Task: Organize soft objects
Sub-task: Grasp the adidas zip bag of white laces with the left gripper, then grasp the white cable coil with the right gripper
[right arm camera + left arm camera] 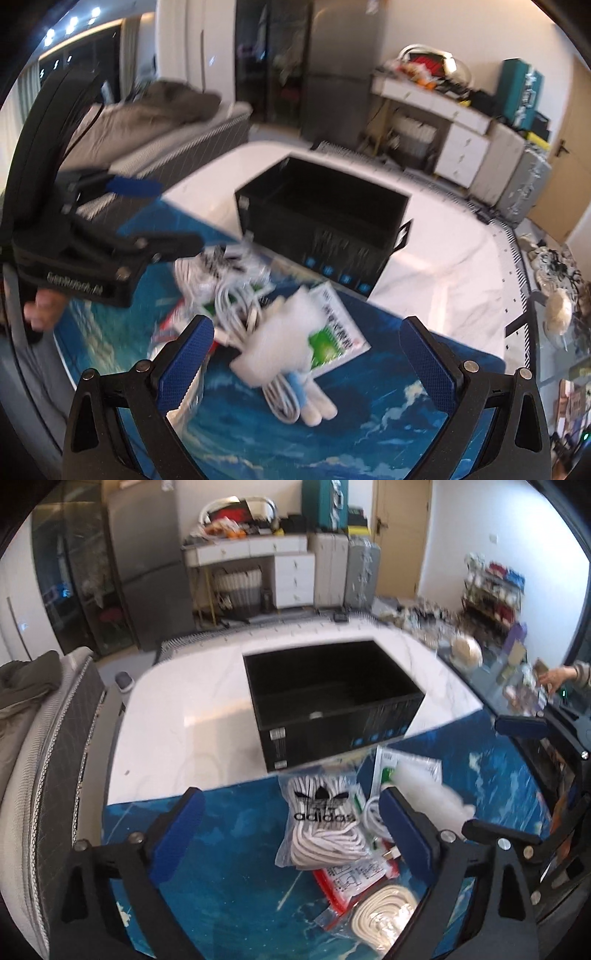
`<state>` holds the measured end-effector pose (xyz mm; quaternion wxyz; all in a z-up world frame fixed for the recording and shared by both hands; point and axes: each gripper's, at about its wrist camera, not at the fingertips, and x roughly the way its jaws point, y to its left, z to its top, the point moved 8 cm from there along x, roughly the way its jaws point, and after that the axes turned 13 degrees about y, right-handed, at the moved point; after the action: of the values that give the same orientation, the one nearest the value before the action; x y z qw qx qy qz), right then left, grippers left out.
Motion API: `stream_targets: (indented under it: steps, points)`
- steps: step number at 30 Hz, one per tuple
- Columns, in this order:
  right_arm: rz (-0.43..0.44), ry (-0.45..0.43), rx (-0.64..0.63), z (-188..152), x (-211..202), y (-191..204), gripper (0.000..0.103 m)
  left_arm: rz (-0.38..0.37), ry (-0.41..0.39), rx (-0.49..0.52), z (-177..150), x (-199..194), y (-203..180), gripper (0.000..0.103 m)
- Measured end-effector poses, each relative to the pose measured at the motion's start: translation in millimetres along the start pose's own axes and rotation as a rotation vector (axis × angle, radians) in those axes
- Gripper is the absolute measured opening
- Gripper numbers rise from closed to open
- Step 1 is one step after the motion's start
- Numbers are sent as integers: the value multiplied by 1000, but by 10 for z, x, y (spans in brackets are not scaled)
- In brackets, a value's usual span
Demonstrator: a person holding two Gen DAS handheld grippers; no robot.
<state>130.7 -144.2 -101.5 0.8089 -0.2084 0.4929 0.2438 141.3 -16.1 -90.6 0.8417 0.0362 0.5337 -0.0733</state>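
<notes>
A pile of soft items lies on the blue mat [229, 867]: an Adidas bag of white laces [321, 823], a white plush toy [428, 794] [284, 339], a coiled beige rope in a bag [384, 915], white cables [236, 299] and a green-white packet [332, 332]. An open black box [332, 701] [321, 218] stands behind the pile. My left gripper [295, 838] is open above the Adidas bag, empty. My right gripper [310, 369] is open above the plush toy, empty. The left gripper also shows in the right wrist view [147, 218].
The mat lies on a white table [192, 731]. A grey sofa [44, 738] stands at the left. A glass side table [498, 672] with clutter is at the right. A dresser and suitcases [332, 568] stand at the back wall.
</notes>
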Motion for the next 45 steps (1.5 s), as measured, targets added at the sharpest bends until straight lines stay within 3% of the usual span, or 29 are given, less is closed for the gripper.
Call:
stream_targets:
  steps: [3, 5, 7, 11, 13, 17, 19, 22, 28, 33, 37, 41, 44, 45]
  points:
    - [25, 65, -39, -71, 189, 90, 101, -4, 44, 28, -38, 144, -44, 94]
    - [44, 101, -63, -106, 307, 133, 89, -12, 74, 46, -44, 223, -86, 93]
    - [62, 130, -81, -132, 383, 183, 76, -20, 100, 61, -61, 297, -123, 78]
    - [91, 174, -106, -211, 567, 258, 63, -21, 137, 75, -92, 404, -155, 74]
    - [79, 179, -115, -239, 602, 275, 62, -24, 149, 88, -110, 444, -181, 60]
    - [82, 177, -111, -244, 604, 244, 54, -35, 189, 105, -170, 545, -211, 52]
    - [119, 172, -77, -227, 602, 190, 53, -42, 193, 99, -185, 553, -189, 45]
    - [145, 167, -59, -241, 565, 138, 53, -74, 190, 81, -199, 520, -158, 41]
    - [186, 153, -45, -319, 382, 100, 53, -82, 159, 89, -364, 285, -131, 40]
    - [54, 105, 28, -210, 307, -229, 60, -80, 141, 97, -519, 125, -178, 40]
    - [116, 100, 59, -193, 285, -243, 61, -61, 138, 95, -613, 118, -171, 42]
    - [162, 82, -47, -159, 164, 118, 61, -25, 104, 139, -558, 127, -247, 55]
    - [242, 125, -107, -201, 215, 366, 54, -38, 114, 142, -473, 196, -265, 57]
    - [232, 128, -115, -216, 229, 403, 54, -35, 111, 134, -451, 207, -247, 58]
